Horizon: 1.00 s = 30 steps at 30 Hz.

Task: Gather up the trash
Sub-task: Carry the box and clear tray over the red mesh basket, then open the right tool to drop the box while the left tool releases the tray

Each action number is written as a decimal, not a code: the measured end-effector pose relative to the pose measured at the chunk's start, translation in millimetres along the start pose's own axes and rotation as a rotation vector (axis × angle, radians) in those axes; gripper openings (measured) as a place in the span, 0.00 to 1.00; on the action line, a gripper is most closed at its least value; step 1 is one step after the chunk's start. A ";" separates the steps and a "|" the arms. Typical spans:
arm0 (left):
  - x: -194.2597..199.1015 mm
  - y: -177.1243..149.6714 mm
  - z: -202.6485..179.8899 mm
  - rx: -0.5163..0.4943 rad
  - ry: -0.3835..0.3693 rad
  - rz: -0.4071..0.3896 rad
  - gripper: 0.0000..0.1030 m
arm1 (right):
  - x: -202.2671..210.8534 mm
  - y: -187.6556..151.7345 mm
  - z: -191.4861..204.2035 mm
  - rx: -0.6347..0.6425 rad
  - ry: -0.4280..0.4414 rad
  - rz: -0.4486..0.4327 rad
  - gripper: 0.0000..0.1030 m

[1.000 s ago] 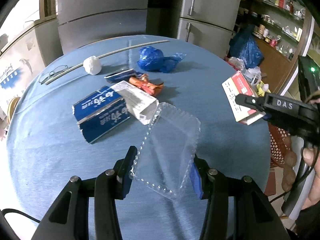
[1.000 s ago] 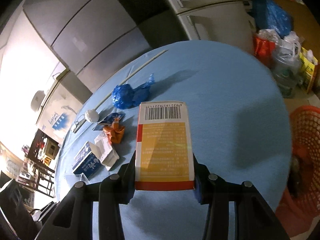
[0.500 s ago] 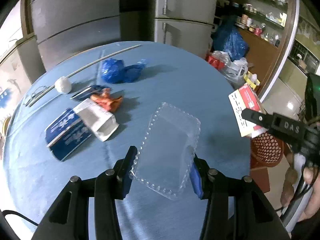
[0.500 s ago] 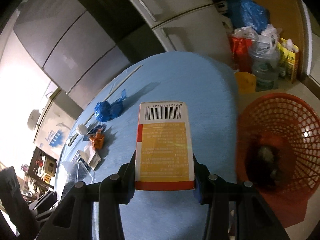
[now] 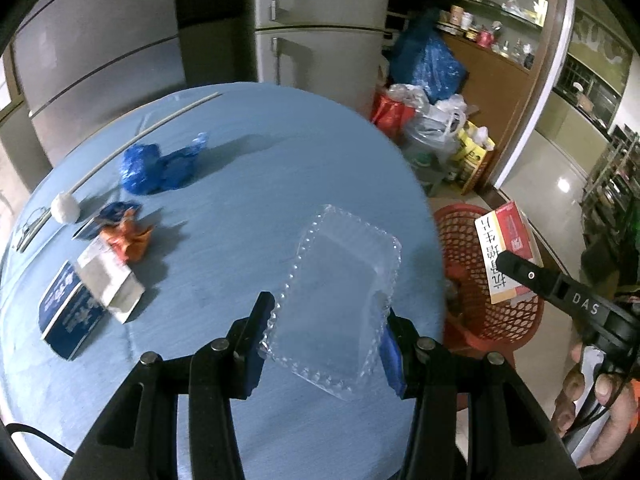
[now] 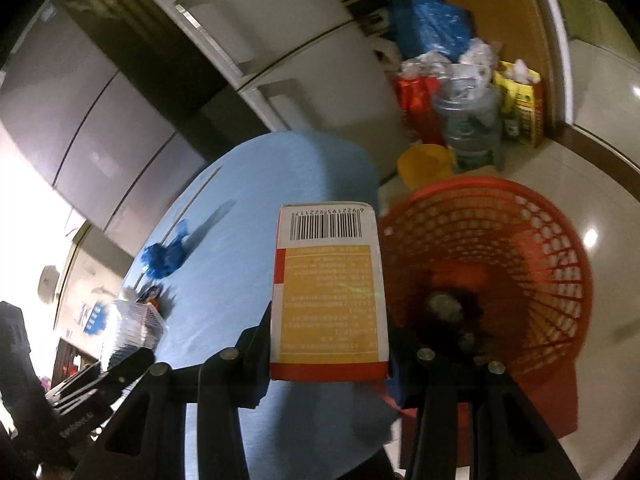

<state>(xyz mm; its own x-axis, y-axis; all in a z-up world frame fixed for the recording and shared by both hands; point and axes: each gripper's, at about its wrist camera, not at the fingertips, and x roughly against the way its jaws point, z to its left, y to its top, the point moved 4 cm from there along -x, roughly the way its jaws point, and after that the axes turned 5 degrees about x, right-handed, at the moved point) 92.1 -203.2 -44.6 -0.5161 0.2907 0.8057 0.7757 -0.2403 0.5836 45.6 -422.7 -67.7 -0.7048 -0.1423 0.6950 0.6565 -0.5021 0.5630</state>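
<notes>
Over the round blue-clothed table (image 5: 248, 184), the left gripper (image 5: 324, 332) was clamped on a clear rectangular plastic tray with a beaded rim (image 5: 340, 300), both fingers pressing its long sides, tray held above the cloth near the table's right edge. Right gripper (image 6: 328, 344) was closed on an orange-and-white cardboard box with a barcode (image 6: 328, 292), barcode end pointing away from the camera. Box sat over the table edge, just beside the red plastic mesh basket (image 6: 500, 272) on the floor; dark trash lay at the basket bottom. From the left wrist view the same box (image 5: 506, 256) showed above the basket (image 5: 472, 280).

Left on the cloth: crumpled blue plastic bag (image 5: 160, 166), white crumpled paper ball (image 5: 65, 207), orange crinkled wrapper (image 5: 127, 238), small blue packet (image 5: 106, 218) touching the wrapper, blue-and-white flat carton (image 5: 70, 316) with an open white carton (image 5: 110, 282) lying on it, and a long thin white rod (image 5: 132, 138) along the far side. Bags and bottles were piled on the floor by the grey fridge (image 5: 320, 20).
</notes>
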 end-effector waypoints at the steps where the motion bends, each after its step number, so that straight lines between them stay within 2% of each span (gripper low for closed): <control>1: -1.4 1.6 -4.7 -0.006 -0.004 0.001 0.49 | 1.0 0.6 -6.3 -0.008 -0.007 -0.001 0.46; 15: -21.3 9.1 -75.2 -0.115 -0.070 0.028 0.49 | 14.3 4.9 -80.9 -0.086 -0.104 -0.015 0.46; 24: -31.6 12.0 -109.6 -0.173 -0.099 0.042 0.49 | 10.2 5.0 -106.5 -0.110 -0.140 0.006 0.46; 30: -38.3 11.5 -117.2 -0.189 -0.099 0.058 0.49 | 7.2 5.5 -116.1 -0.114 -0.155 0.014 0.46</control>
<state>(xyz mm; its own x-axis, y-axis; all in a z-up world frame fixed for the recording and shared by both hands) 78.2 -325.7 -56.9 -0.4273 0.3585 0.8300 0.7164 -0.4257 0.5527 12.9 -525.6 -111.5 -0.6402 -0.0214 0.7679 0.6250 -0.5958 0.5044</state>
